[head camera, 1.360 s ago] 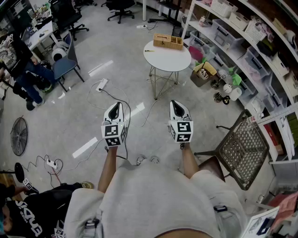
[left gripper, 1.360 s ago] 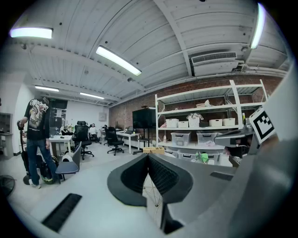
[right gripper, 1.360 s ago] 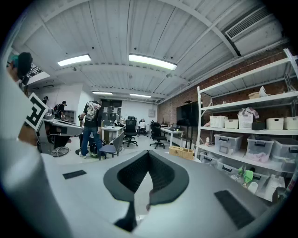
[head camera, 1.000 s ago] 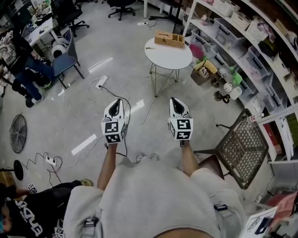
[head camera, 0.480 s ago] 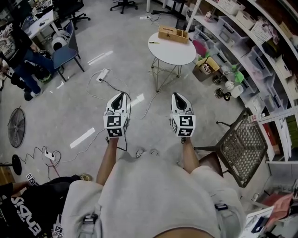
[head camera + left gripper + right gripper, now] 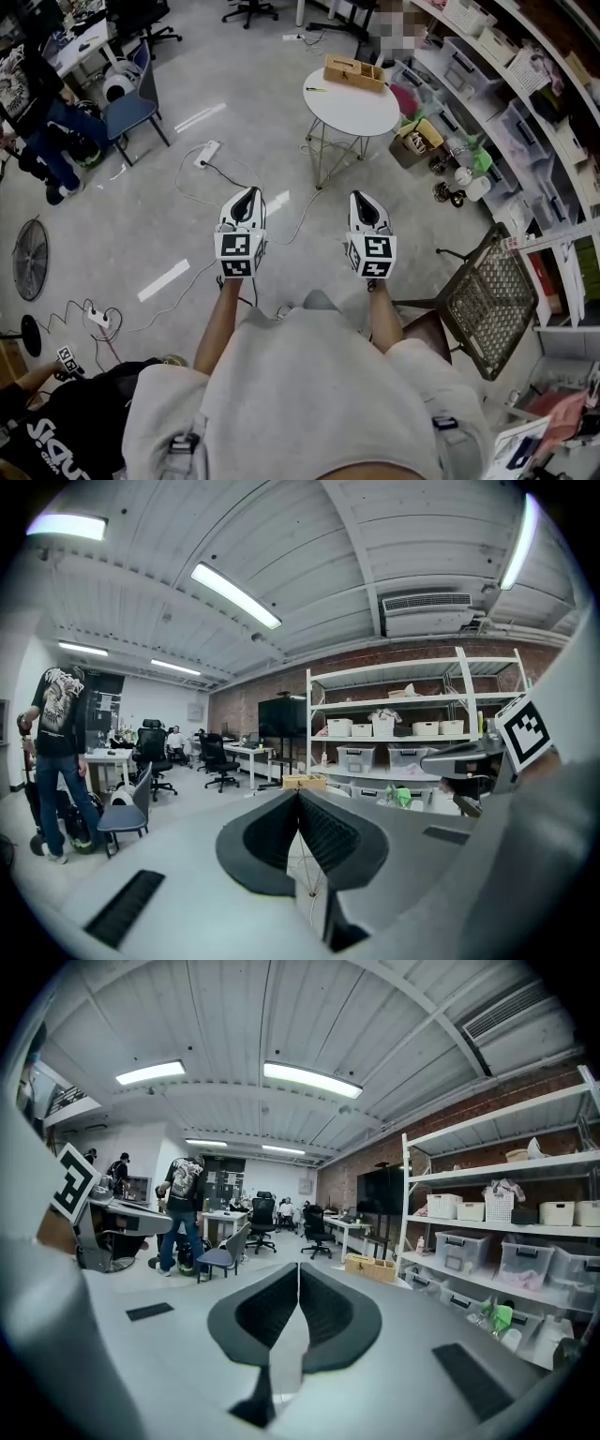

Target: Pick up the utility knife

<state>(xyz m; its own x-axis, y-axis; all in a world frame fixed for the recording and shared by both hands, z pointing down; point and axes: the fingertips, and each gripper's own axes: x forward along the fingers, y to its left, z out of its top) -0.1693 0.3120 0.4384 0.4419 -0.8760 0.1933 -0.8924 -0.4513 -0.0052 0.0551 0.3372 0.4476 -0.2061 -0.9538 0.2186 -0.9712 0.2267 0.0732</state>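
Note:
A small thin yellowish object (image 6: 316, 89), too small to identify, lies at the left edge of a round white table (image 6: 361, 112), far ahead of me. A wooden box (image 6: 354, 72) stands at the table's back; it also shows as the wooden box (image 6: 302, 782) just above my left jaws and as the wooden box (image 6: 373, 1267) right of my right jaws. My left gripper (image 6: 249, 195) and right gripper (image 6: 360, 199) are held side by side in front of the person's body, over the floor and well short of the table. Both are shut with nothing between the jaws.
A metal mesh chair (image 6: 487, 300) stands at the right. Shelves with plastic bins (image 6: 525, 112) line the right wall. A power strip (image 6: 207, 153) with cables lies on the floor ahead left. A blue chair (image 6: 127, 131) and people are at the left, and a floor fan (image 6: 28, 272).
Both grippers have drifted slightly up in the head view and stay shut. The view has shifted a little, so the table sits slightly further right.

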